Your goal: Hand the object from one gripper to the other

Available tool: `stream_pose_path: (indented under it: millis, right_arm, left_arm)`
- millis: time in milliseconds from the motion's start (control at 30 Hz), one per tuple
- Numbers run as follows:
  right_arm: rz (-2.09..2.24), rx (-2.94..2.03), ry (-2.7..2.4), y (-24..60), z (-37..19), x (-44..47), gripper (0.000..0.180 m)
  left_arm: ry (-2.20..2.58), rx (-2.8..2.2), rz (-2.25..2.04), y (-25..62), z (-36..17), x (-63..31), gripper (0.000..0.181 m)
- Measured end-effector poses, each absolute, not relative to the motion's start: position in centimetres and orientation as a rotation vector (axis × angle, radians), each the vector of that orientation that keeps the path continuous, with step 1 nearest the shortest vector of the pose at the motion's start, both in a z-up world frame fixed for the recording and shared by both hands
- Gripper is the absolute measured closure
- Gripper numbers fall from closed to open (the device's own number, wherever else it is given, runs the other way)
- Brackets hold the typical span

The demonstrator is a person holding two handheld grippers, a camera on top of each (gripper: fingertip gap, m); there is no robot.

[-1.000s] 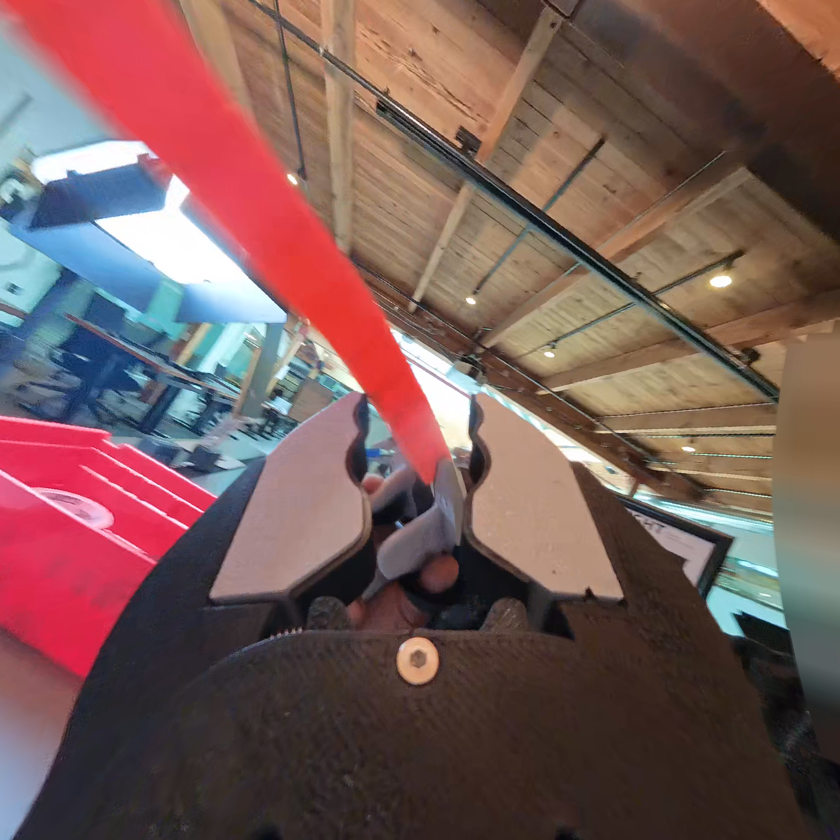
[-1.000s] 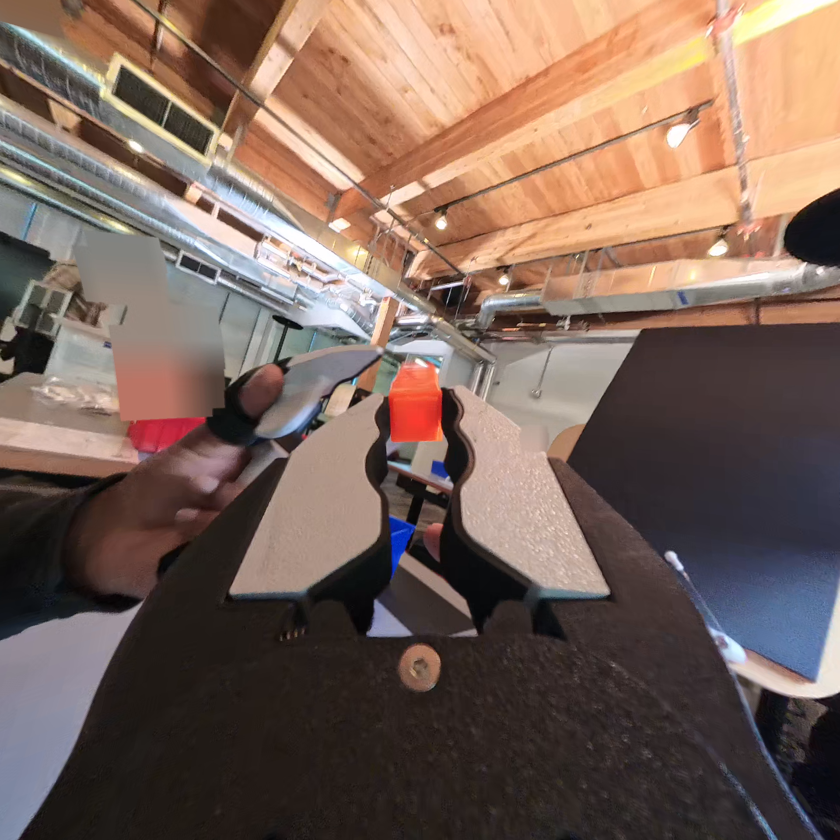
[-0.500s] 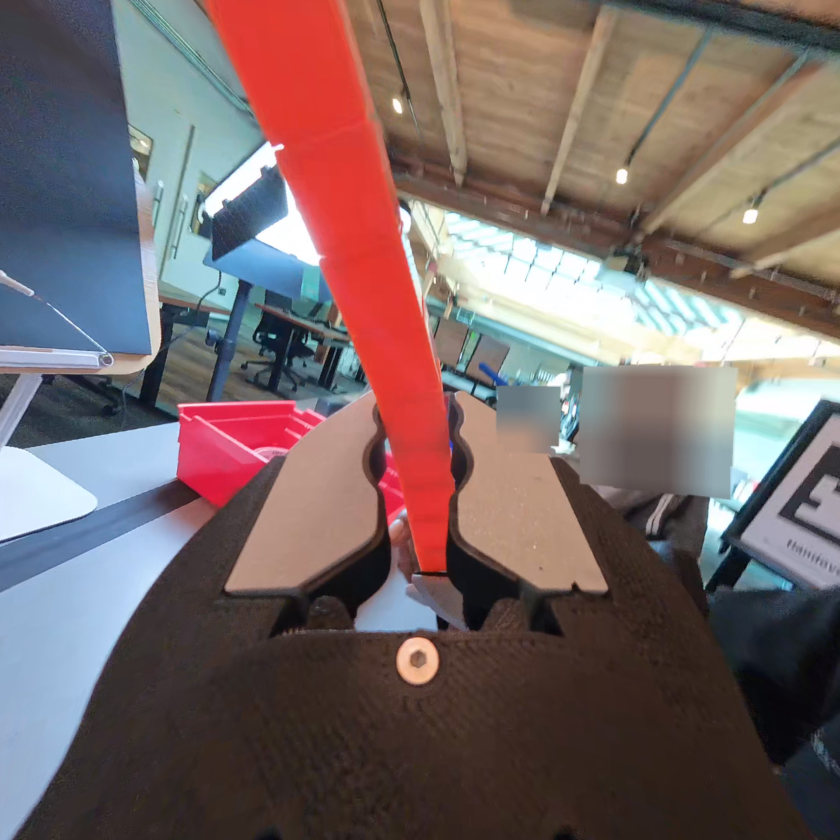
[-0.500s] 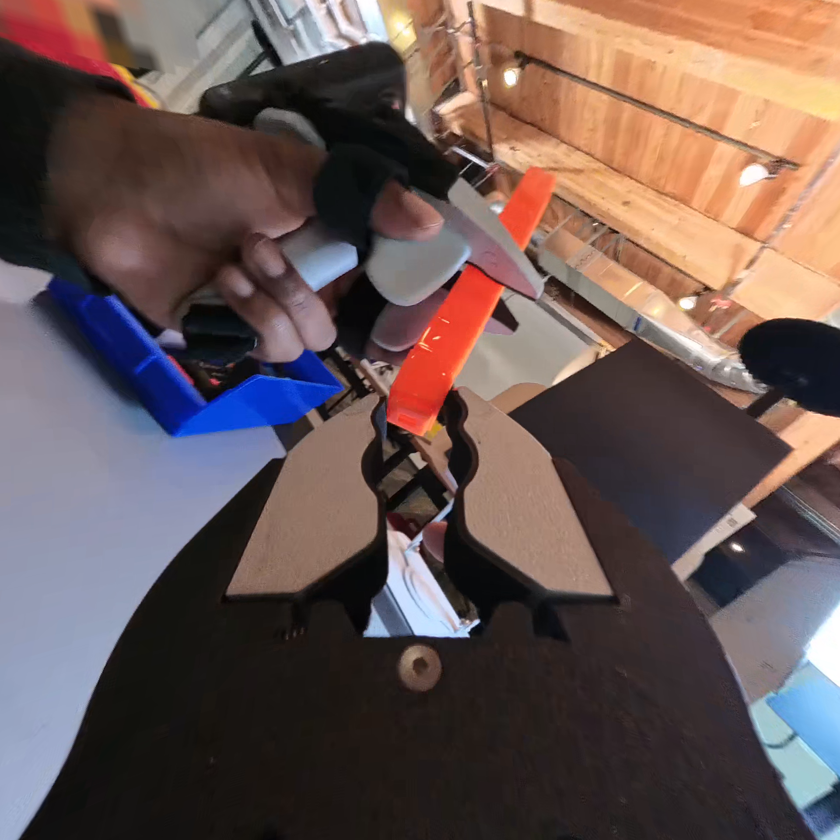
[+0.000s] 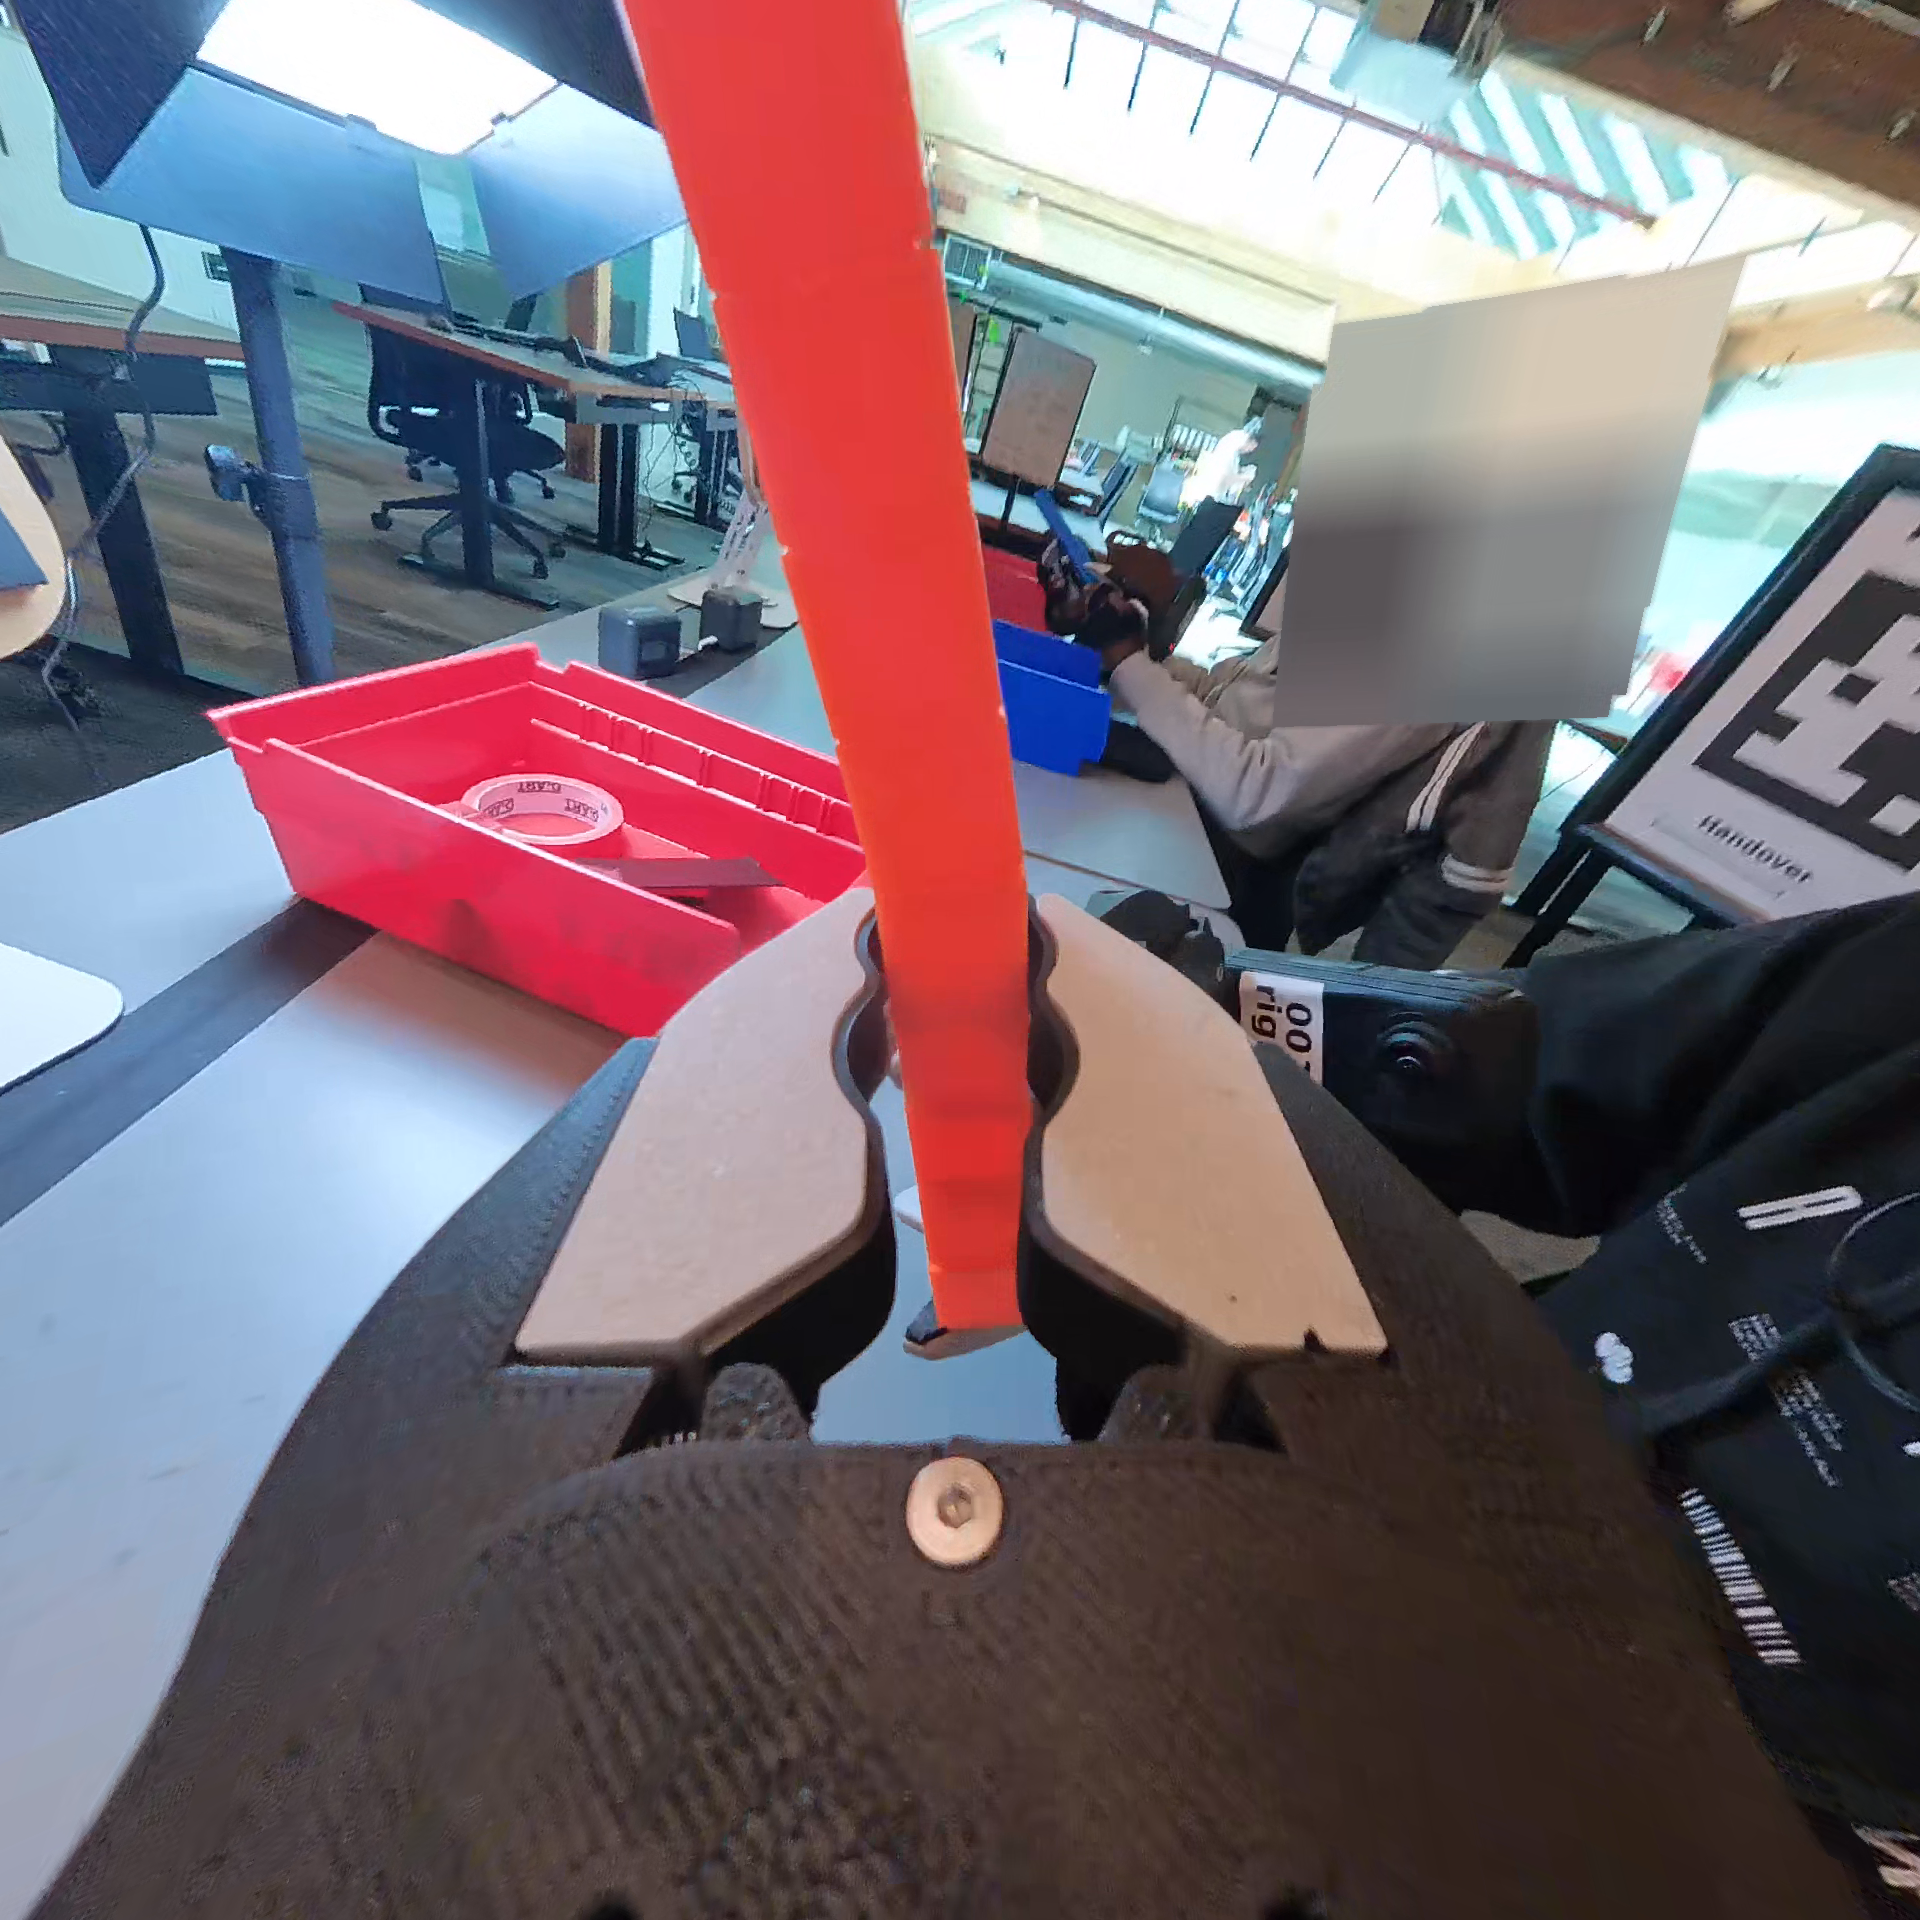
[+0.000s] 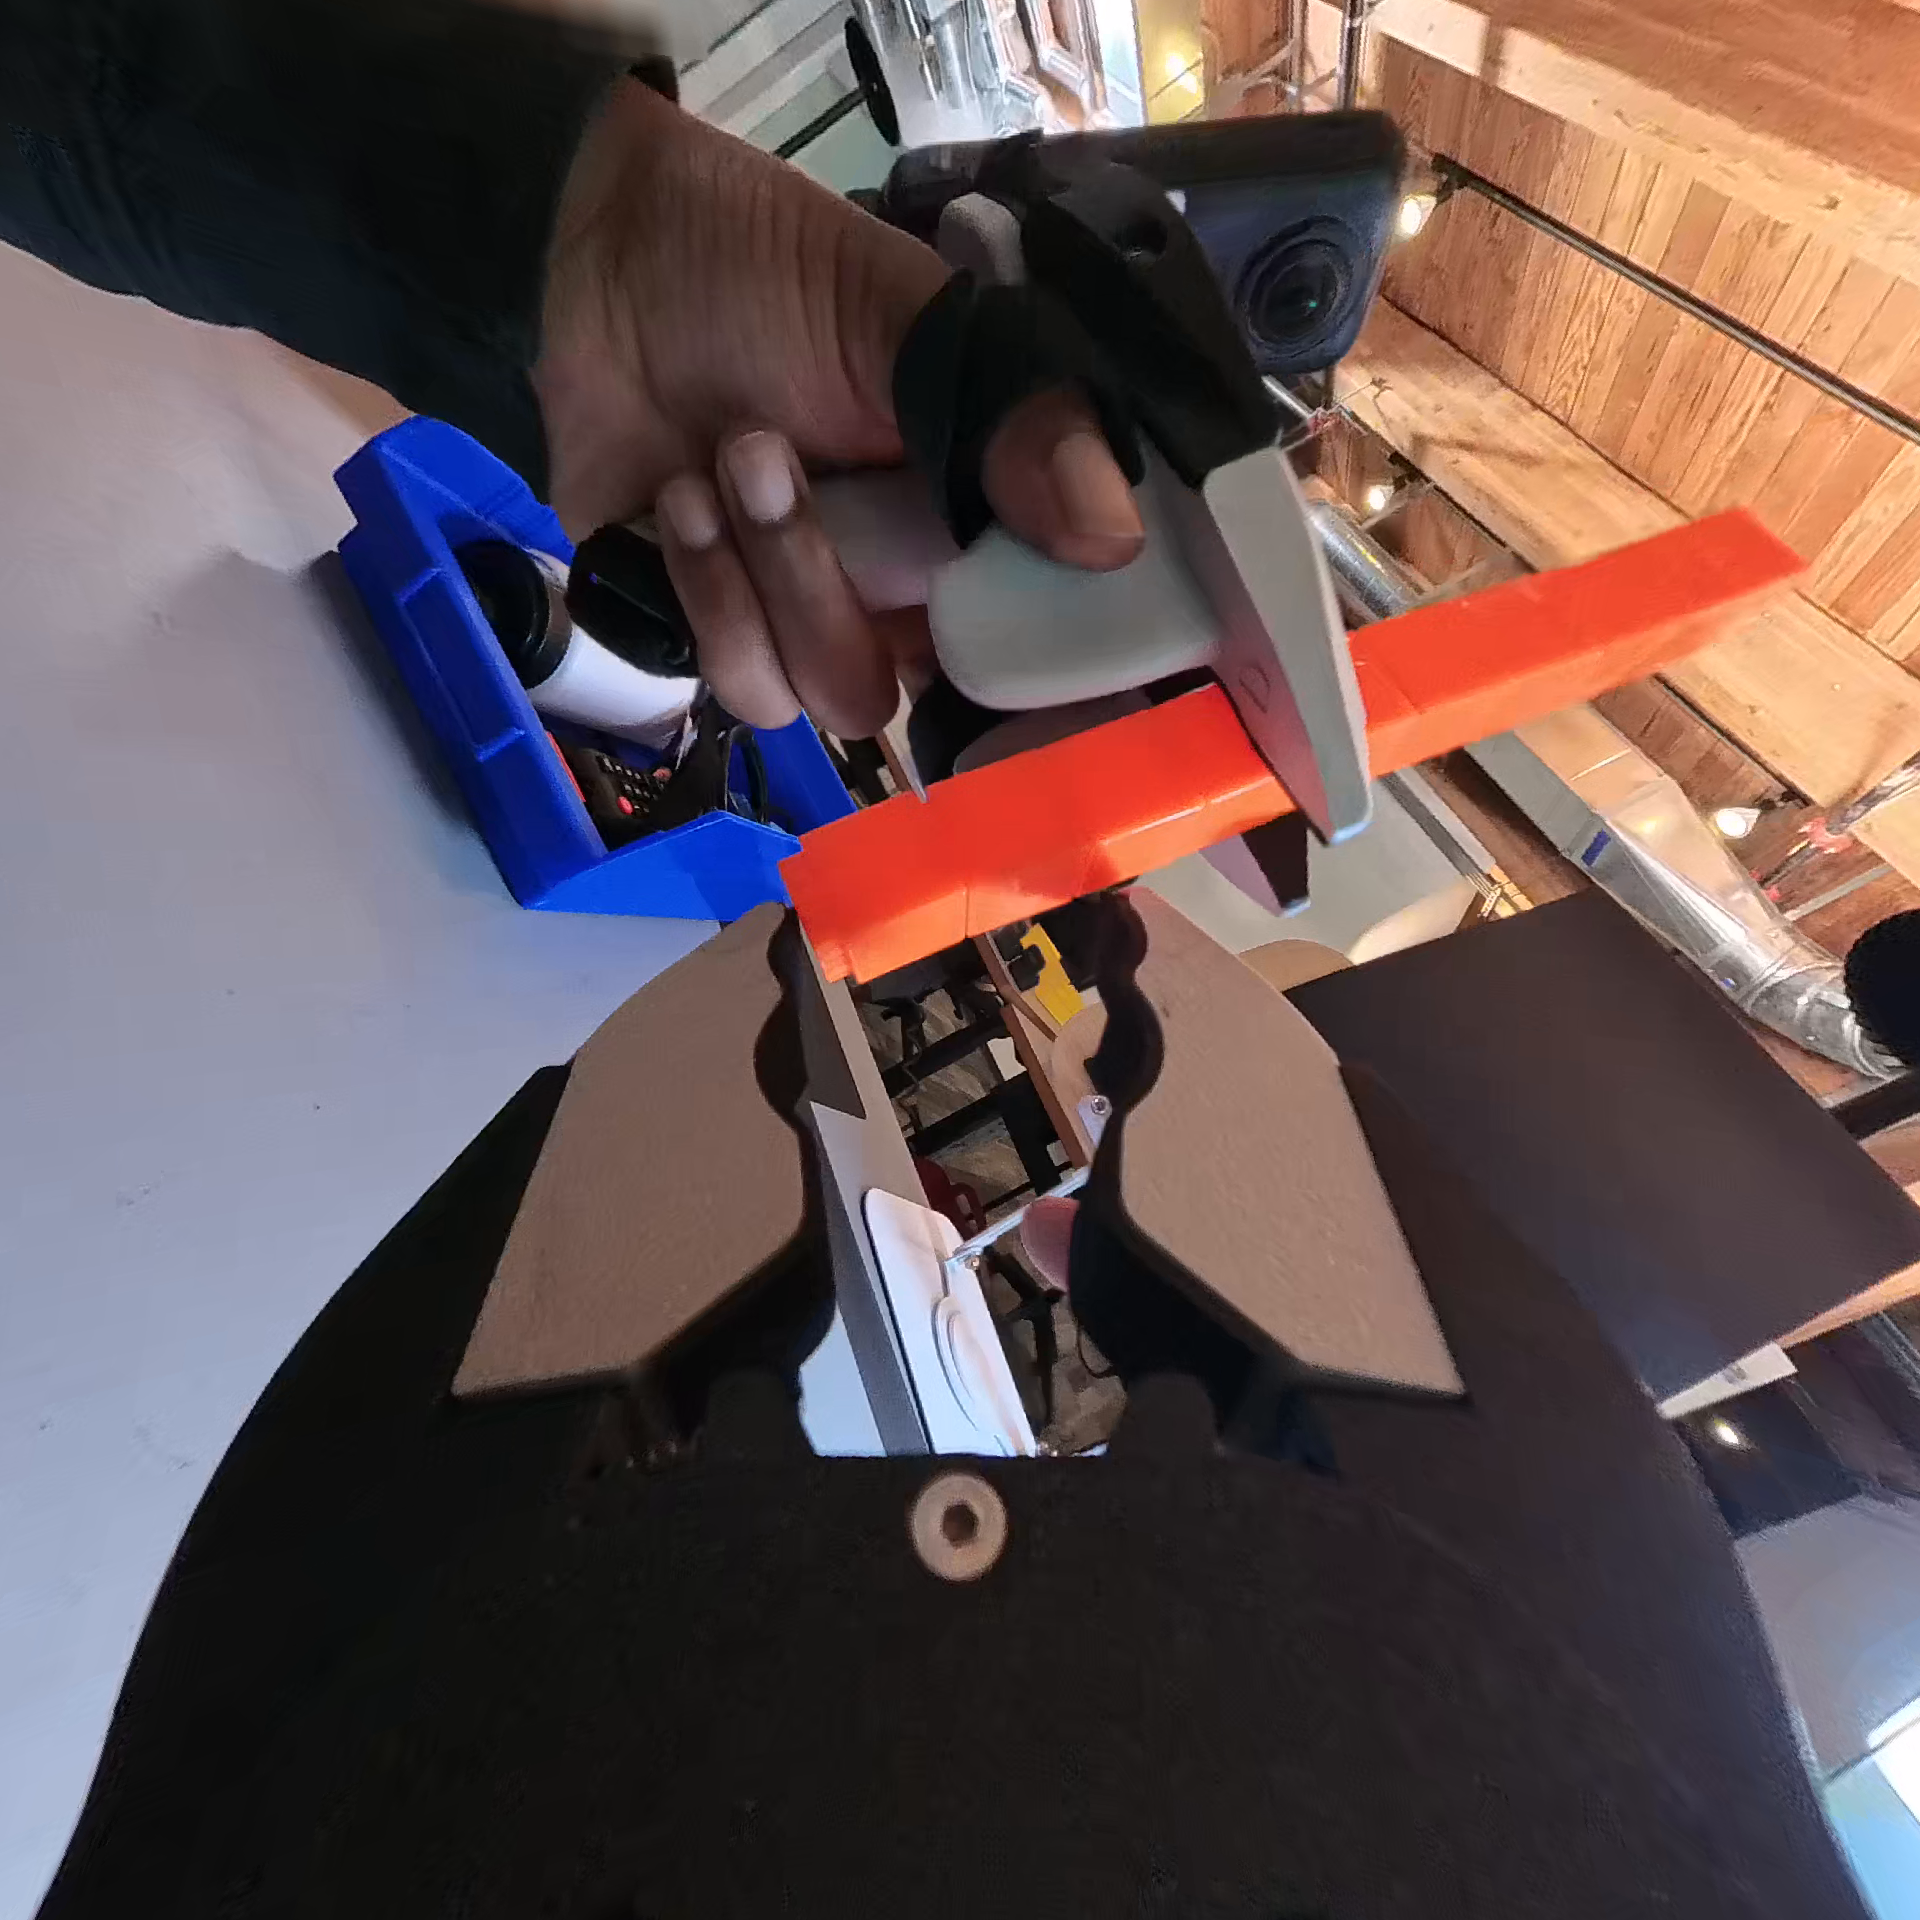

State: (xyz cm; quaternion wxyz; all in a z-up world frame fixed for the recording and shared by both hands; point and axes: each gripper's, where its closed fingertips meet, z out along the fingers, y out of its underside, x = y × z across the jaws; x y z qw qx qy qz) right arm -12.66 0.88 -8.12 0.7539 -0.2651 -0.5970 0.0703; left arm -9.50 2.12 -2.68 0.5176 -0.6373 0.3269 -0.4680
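Between the left tool's point(image 5: 954, 1081) jaws sits the orange bar point(image 5: 831, 436).

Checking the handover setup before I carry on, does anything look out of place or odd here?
Nothing stands out. The left tongs are shut on the orange bar, gripped near its middle in the right wrist view. The right tongs are open, with the bar's end at their tips. The tape roll lies in the red bin.

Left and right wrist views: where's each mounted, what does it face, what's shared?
Left wrist view: on the left gripper, facing across the table; fingers clamp the orange bar.
Right wrist view: on the right gripper, open, facing the left gripper and hand.
Shared: the orange bar.
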Motion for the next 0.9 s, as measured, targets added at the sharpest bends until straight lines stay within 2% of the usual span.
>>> stream_pose_path:
  millis: [400, 533, 800, 900]
  right_arm:
    - [0.059, -0.531, -1.243, 0.6, -7.0, -12.4, 0.134]
    - [0.043, -0.513, -1.181, 0.8, -6.2, -11.9, 0.153]
    - [0.027, -0.512, -1.179, 0.6, -6.8, -12.4, 0.160]
    - [0.083, -0.552, -1.151, 0.7, -6.8, -12.4, 0.171]
  left_arm:
    - [0.799, -1.409, -1.021, 1.7, -1.2, -9.4, 0.156]
    - [0.793, -1.402, -0.960, 1.7, -0.9, -9.5, 0.150]
    - [0.780, -1.440, -0.890, 2.1, -1.1, -9.2, 0.154]
    - [0.768, -1.442, -0.864, 2.2, -1.0, -9.4, 0.149]
